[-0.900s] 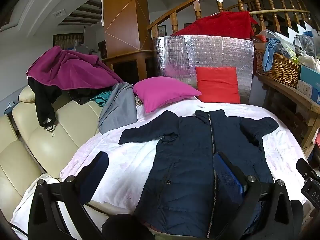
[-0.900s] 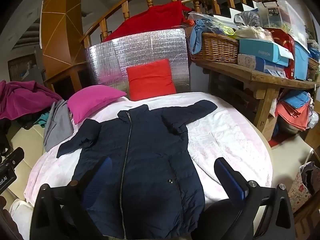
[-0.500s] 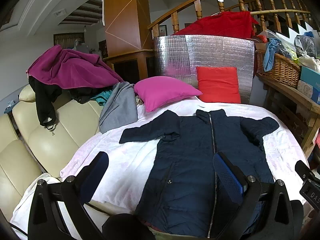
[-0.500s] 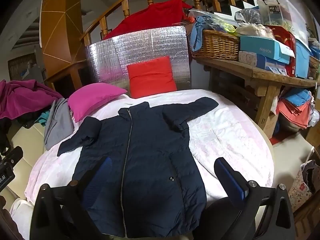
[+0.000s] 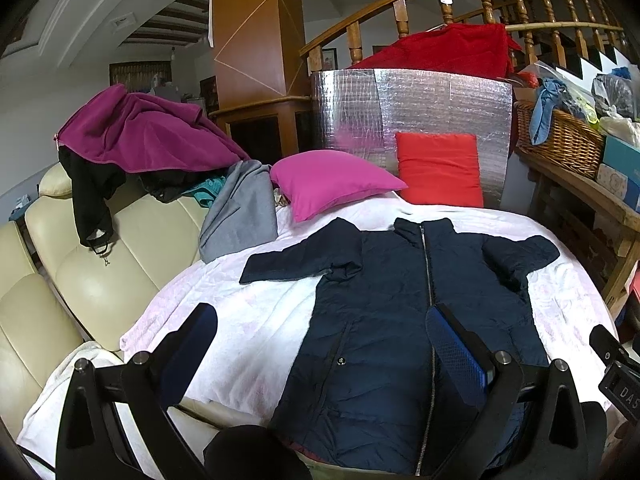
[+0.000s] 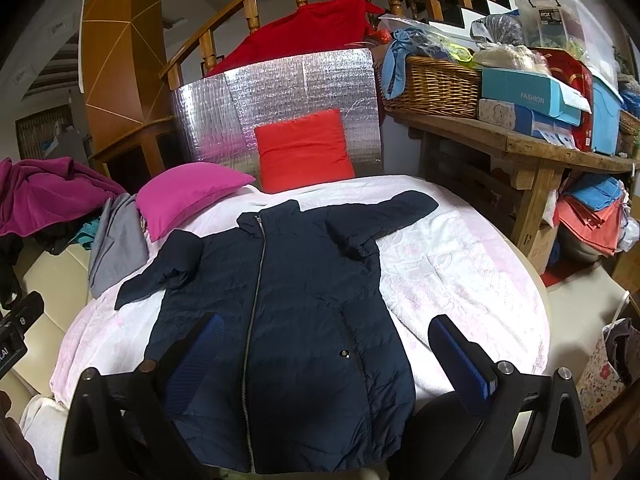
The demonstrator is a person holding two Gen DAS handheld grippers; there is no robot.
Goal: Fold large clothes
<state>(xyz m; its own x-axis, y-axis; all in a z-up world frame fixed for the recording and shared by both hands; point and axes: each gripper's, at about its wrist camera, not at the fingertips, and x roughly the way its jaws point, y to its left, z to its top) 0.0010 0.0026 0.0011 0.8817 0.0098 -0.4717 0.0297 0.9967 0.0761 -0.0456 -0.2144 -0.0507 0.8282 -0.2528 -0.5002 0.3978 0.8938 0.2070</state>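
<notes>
A dark navy quilted jacket [image 5: 384, 320] [image 6: 288, 312] lies zipped and face up on a round table under a pale pink cloth [image 5: 256, 320] [image 6: 460, 264], both sleeves spread outward. My left gripper [image 5: 320, 344] hovers open above the jacket's lower left side and hem, holding nothing. Over the jacket's lower right part, my right gripper [image 6: 324, 344] is likewise open and empty, its right finger above the bare cloth. The jacket's hem hangs at the near table edge.
A magenta pillow [image 5: 332, 180] and a red pillow [image 5: 440, 172] sit at the table's far side against a silver foil panel [image 5: 412, 112]. A cream sofa [image 5: 100, 264] with piled clothes stands left. A wooden bench [image 6: 520, 144] with a wicker basket [image 6: 436, 84] and boxes stands right.
Both views have shifted only slightly; the jacket has not moved and both grippers stay open.
</notes>
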